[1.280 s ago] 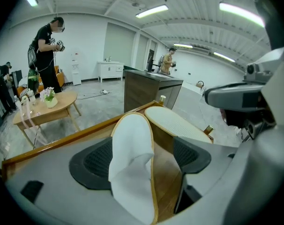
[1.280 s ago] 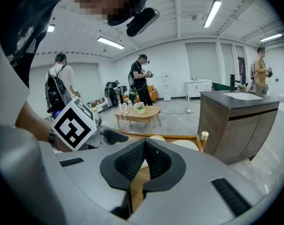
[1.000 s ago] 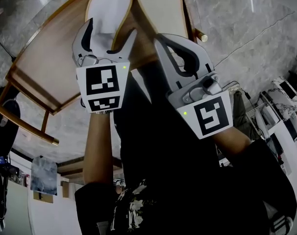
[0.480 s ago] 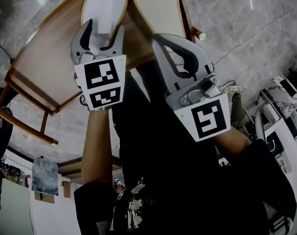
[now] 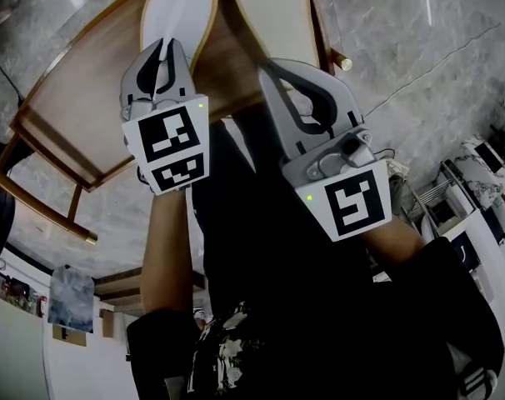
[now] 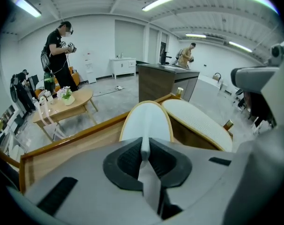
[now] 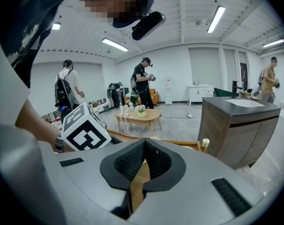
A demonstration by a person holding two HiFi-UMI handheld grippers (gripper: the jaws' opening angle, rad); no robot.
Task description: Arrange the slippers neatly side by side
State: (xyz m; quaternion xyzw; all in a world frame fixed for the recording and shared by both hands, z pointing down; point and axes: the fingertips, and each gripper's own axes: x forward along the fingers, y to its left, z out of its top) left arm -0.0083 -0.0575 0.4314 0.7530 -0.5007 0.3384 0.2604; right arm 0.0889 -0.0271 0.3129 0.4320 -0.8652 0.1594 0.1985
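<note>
the left slipper lies flat at the 12 o'clock edge of the head view: a pale oval face with a tan rim. its heel end points toward 6 o'clock, at the person. the right slipper lies just beside it at 3 o'clock, long sides almost parallel. i cannot tell whether the rims touch. both rest on a wooden rack.

judging by the thin flat build, each slipper is light and bendy. the pale face looks smooth, so a pinch on it alone could slide. the rim at the heel looks the best place to take hold, being firmer and nearest. held by one end, the toe will likely droop, so dragging it along the wood should keep it truer than lifting.

the left gripper is clenched on the left slipper's heel. in the left gripper view a thin pale strip runs from the slipper in between the closed pads. the right gripper sits at the right slipper's heel end with jaws drawn together. the right gripper view shows a tan sliver in the slit, either rim or rack wood; i cannot tell which.

at 4 o'clock from the right slipper is a brass knob on the rack's corner.
</note>
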